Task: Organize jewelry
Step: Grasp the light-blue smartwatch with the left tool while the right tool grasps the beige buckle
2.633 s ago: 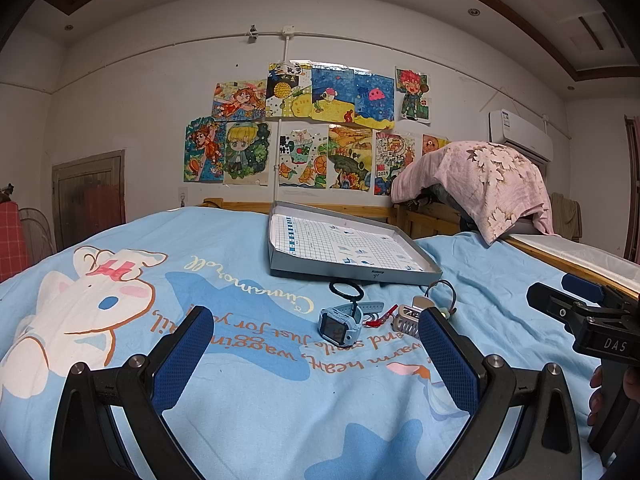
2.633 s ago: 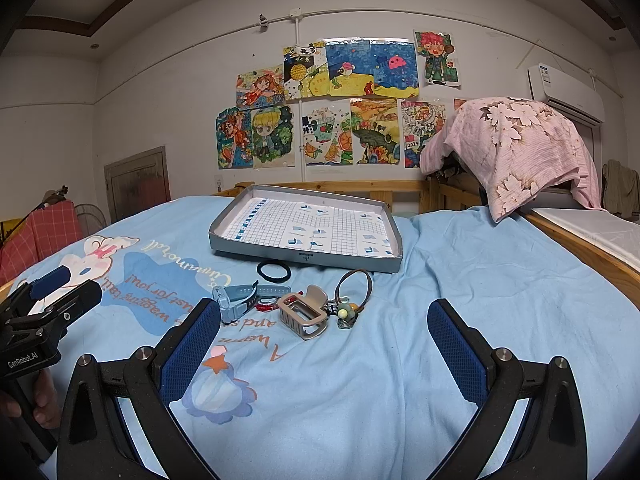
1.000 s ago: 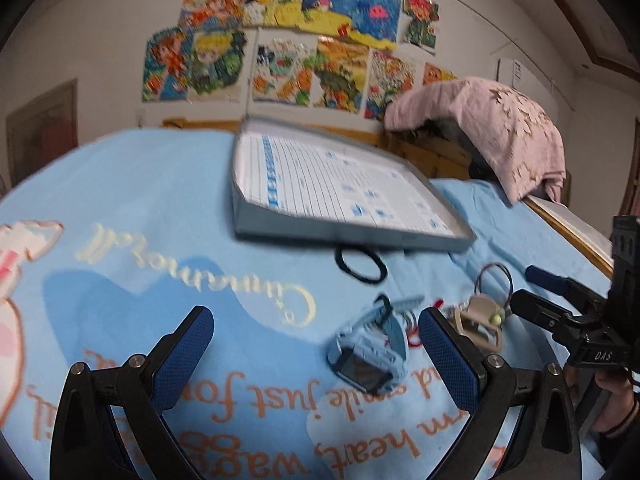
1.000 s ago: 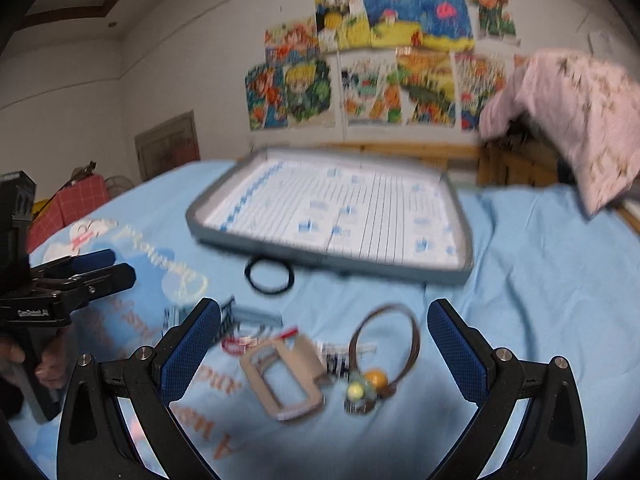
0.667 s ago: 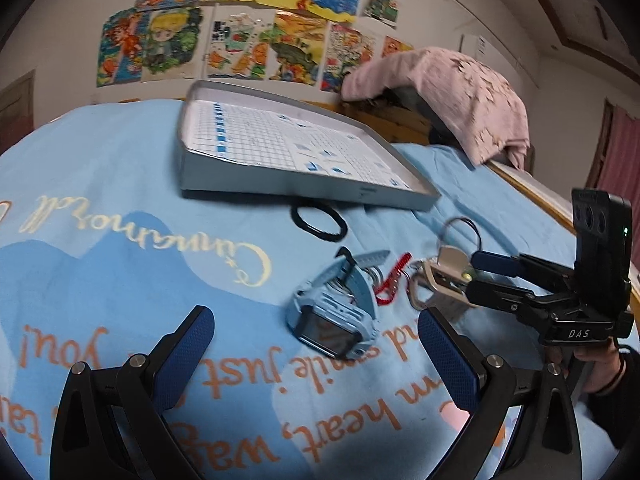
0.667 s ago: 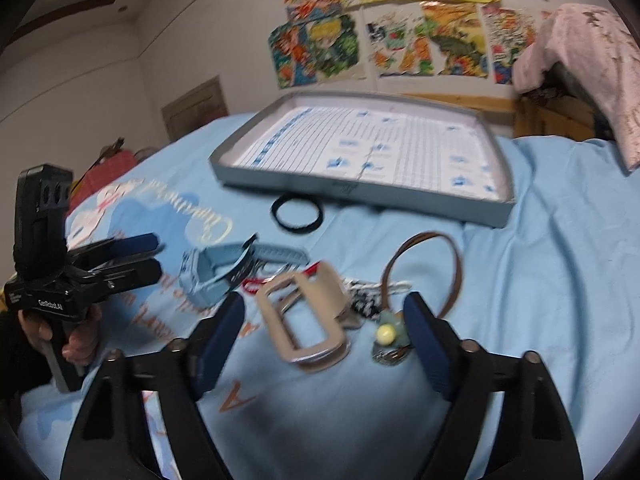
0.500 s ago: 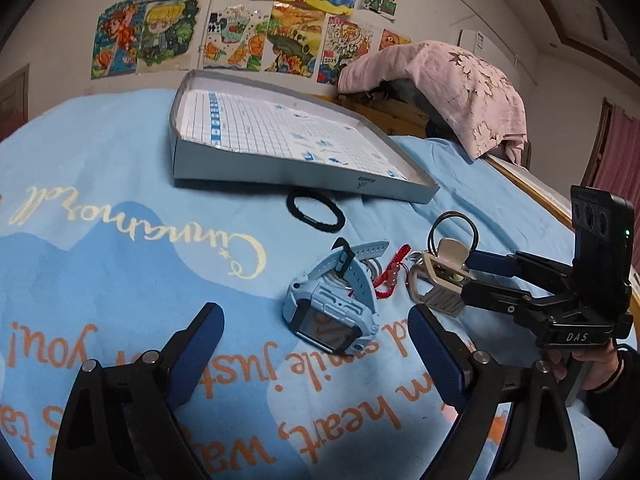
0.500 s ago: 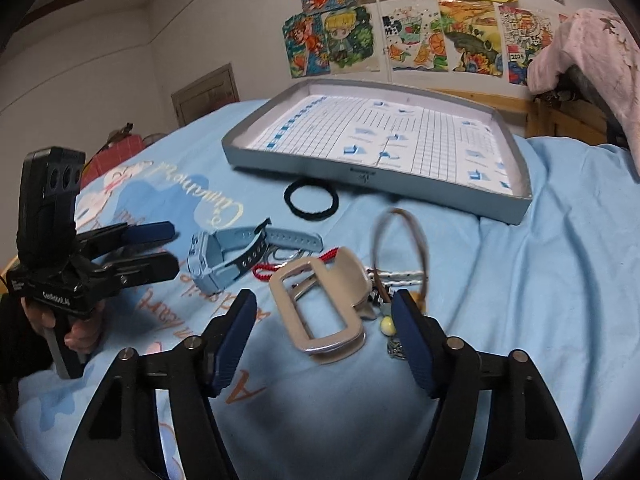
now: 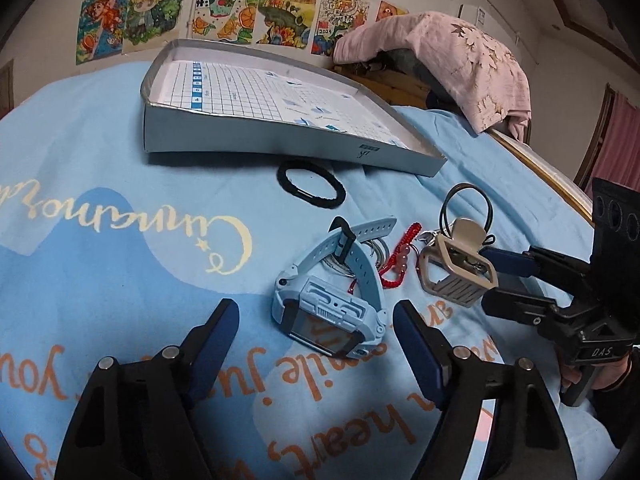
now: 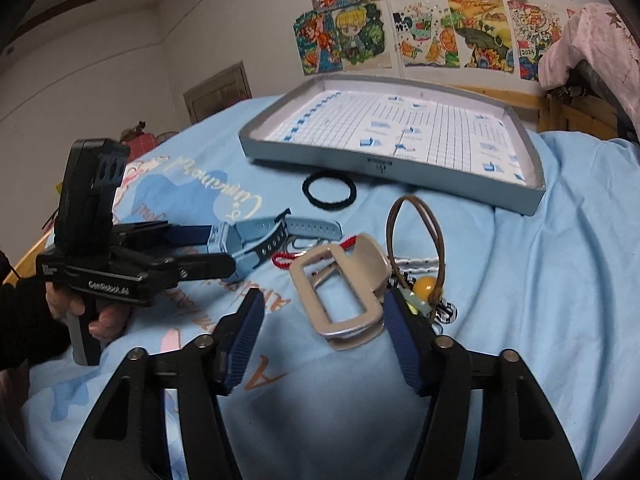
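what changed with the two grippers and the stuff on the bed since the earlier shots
Both grippers came down toward the pile: left gripper closing around the blue watch, right gripper closing around the beige clip. Neither is lifted yet. Tray and black hair tie stayed put.

One watch (image 9: 328, 304), one hair clip (image 9: 456, 276), one tray (image 9: 280, 148), two hair ties (image 9: 310, 182).

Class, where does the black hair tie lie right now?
In both views the hair tie lies on the blue sheet, just before the tray's near wall, beyond the watch.
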Available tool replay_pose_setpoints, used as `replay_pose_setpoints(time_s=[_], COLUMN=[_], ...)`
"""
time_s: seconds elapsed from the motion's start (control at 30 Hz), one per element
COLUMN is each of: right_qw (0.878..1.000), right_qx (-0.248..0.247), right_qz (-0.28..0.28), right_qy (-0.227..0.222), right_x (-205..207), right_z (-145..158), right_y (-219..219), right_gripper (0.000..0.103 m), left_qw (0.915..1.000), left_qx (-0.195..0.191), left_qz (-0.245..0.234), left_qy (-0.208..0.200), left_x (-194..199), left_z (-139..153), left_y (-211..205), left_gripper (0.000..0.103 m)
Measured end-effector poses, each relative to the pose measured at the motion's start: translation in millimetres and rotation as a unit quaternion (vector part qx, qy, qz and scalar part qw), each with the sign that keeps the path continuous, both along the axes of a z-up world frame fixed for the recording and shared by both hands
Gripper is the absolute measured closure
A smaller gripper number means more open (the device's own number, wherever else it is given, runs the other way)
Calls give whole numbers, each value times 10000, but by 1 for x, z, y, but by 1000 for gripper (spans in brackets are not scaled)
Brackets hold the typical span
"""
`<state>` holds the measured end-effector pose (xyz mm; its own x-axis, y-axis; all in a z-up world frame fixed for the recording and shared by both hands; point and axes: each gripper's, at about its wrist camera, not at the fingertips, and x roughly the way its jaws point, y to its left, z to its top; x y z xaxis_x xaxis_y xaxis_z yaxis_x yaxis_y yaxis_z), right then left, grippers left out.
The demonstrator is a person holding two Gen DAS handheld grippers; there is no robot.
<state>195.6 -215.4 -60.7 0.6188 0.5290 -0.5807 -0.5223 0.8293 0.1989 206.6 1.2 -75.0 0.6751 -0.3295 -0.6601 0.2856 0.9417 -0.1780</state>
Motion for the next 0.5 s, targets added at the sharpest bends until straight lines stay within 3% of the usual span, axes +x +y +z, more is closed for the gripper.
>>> replay_pose_setpoints(time_s=[0.13, 0.4, 0.5], right_qw=[9998, 9993, 9994], right_qx=[-37, -205, -191], right_qz=[-56, -103, -108], right_qy=[179, 279, 271], right_x=[8, 23, 26], right_z=[-7, -13, -14], right_y=[1, 12, 15], right_gripper=[48, 53, 55], left_qw=[10000, 9999, 9999], left_qx=[-7, -66, -52], left_qz=[-40, -40, -26], left_qy=[8, 118, 113], left_x=[4, 13, 12], left_z=[-3, -10, -11], left_y=[-2, -6, -8], left_gripper=[29, 47, 47])
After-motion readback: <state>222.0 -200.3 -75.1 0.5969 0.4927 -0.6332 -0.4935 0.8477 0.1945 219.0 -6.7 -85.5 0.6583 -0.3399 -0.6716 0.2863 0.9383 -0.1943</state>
